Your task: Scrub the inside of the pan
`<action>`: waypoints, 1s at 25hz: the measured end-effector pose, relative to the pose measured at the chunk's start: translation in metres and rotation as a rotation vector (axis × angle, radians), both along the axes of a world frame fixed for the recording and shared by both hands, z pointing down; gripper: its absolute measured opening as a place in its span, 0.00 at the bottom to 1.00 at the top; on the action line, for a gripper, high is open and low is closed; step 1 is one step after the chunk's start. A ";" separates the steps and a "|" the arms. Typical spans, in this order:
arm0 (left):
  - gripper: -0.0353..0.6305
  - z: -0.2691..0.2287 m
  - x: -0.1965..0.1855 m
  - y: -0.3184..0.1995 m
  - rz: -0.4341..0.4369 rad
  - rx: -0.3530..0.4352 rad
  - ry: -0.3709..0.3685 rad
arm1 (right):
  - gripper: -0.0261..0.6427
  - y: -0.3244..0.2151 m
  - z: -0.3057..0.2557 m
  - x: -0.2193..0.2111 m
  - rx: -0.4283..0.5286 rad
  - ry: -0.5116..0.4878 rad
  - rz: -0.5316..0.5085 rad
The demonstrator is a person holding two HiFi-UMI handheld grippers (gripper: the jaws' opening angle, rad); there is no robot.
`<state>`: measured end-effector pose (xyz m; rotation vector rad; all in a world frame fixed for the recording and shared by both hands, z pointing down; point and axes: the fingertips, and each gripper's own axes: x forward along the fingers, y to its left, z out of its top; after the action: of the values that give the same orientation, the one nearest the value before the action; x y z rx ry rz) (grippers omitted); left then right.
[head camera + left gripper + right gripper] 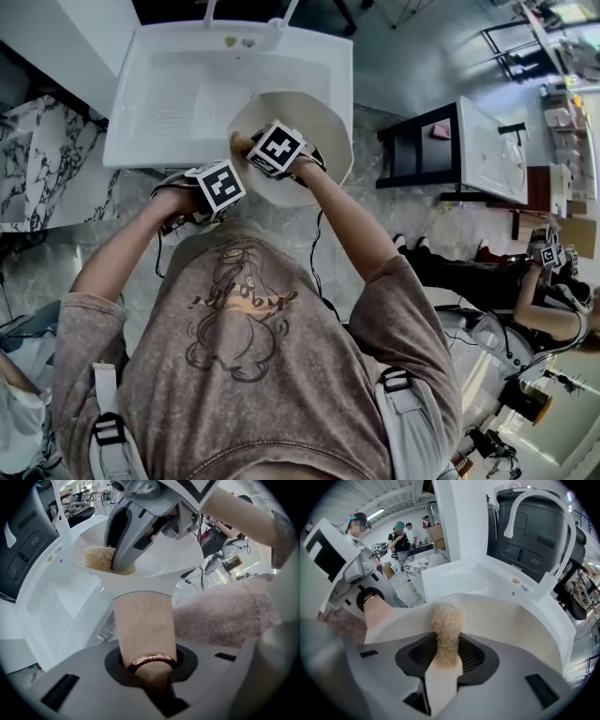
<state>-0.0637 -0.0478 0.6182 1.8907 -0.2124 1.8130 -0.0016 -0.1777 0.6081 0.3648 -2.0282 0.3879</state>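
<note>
A cream pan (314, 122) is held over the front edge of the white sink (169, 103). My left gripper (147, 667) is shut on the pan's wooden handle (144, 620), with the handle's copper ring between the jaws. My right gripper (446, 660) is shut on a tan fibrous scrubber (447, 625), whose tip rests against the inner wall of the pan (511, 616). In the left gripper view the scrubber (100, 558) lies inside the pan under the right gripper (140, 517). The left gripper (344, 569) shows at the left of the right gripper view, on the handle (377, 613).
A white faucet (539, 522) arches over the sink basin (464, 583). A marble counter (37, 169) lies left of the sink. A dark table (441, 150) stands to the right. Other people (401, 538) are in the background.
</note>
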 end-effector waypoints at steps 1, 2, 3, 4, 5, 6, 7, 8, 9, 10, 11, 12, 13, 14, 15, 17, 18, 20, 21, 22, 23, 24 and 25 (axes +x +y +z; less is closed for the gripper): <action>0.15 -0.001 0.001 0.000 0.001 0.002 0.003 | 0.26 -0.005 0.001 0.000 0.011 0.005 0.010; 0.15 -0.002 0.002 -0.001 0.002 0.004 0.009 | 0.26 -0.011 0.001 0.001 0.022 0.011 0.020; 0.15 -0.003 0.003 -0.001 0.001 0.004 0.012 | 0.26 -0.016 0.001 0.001 0.033 0.016 0.031; 0.15 -0.005 0.003 -0.001 -0.001 0.000 0.012 | 0.26 -0.021 0.002 0.002 0.042 0.021 0.043; 0.15 -0.005 0.003 -0.001 -0.003 -0.006 0.013 | 0.26 -0.026 0.003 0.003 0.050 0.026 0.057; 0.15 -0.005 0.003 -0.001 -0.004 -0.009 0.017 | 0.26 -0.030 0.004 0.005 0.058 0.031 0.071; 0.15 -0.005 0.004 -0.001 -0.003 -0.009 0.021 | 0.26 -0.034 0.005 0.006 0.066 0.036 0.086; 0.15 -0.005 0.004 -0.001 -0.001 -0.007 0.024 | 0.26 -0.038 0.007 0.009 0.075 0.040 0.102; 0.15 -0.005 0.005 -0.001 0.001 -0.005 0.025 | 0.26 -0.042 0.008 0.011 0.084 0.043 0.119; 0.15 -0.004 0.004 -0.001 0.003 -0.004 0.023 | 0.26 -0.046 0.009 0.014 0.092 0.045 0.137; 0.15 -0.004 0.004 0.000 0.003 -0.005 0.019 | 0.26 -0.050 0.010 0.017 0.098 0.048 0.155; 0.15 -0.004 0.003 0.001 0.001 -0.009 0.012 | 0.26 -0.055 0.012 0.021 0.105 0.053 0.171; 0.15 -0.004 0.002 0.002 -0.002 -0.014 0.006 | 0.26 -0.060 0.013 0.025 0.113 0.060 0.187; 0.15 -0.004 0.001 0.002 -0.003 -0.018 0.003 | 0.26 -0.065 0.014 0.030 0.121 0.067 0.204; 0.15 -0.004 0.002 0.002 -0.002 -0.019 0.004 | 0.26 -0.071 0.015 0.034 0.130 0.072 0.223; 0.15 -0.004 0.002 0.004 -0.001 -0.021 0.002 | 0.26 -0.081 0.015 0.045 0.144 0.078 0.265; 0.15 -0.003 0.002 0.005 -0.002 -0.024 -0.002 | 0.26 -0.086 0.014 0.050 0.149 0.082 0.282; 0.15 -0.002 0.003 0.004 0.000 -0.021 0.004 | 0.26 -0.092 0.014 0.058 0.153 0.094 0.297; 0.15 -0.002 0.003 0.003 0.002 -0.019 0.010 | 0.26 -0.093 0.014 0.060 0.155 0.101 0.296; 0.15 -0.002 0.003 0.003 0.002 -0.020 0.013 | 0.26 -0.095 0.014 0.063 0.159 0.110 0.295; 0.15 -0.002 0.003 0.003 0.002 -0.021 0.012 | 0.26 -0.096 0.014 0.066 0.165 0.118 0.297; 0.15 -0.002 0.002 0.003 0.002 -0.023 0.010 | 0.26 -0.097 0.014 0.069 0.170 0.125 0.302; 0.15 -0.002 0.002 0.003 0.001 -0.024 0.010 | 0.26 -0.098 0.015 0.072 0.175 0.130 0.311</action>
<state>-0.0621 -0.0448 0.6164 1.8836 -0.1862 1.7981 0.0708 -0.2762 0.6230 0.7985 -1.8855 0.3666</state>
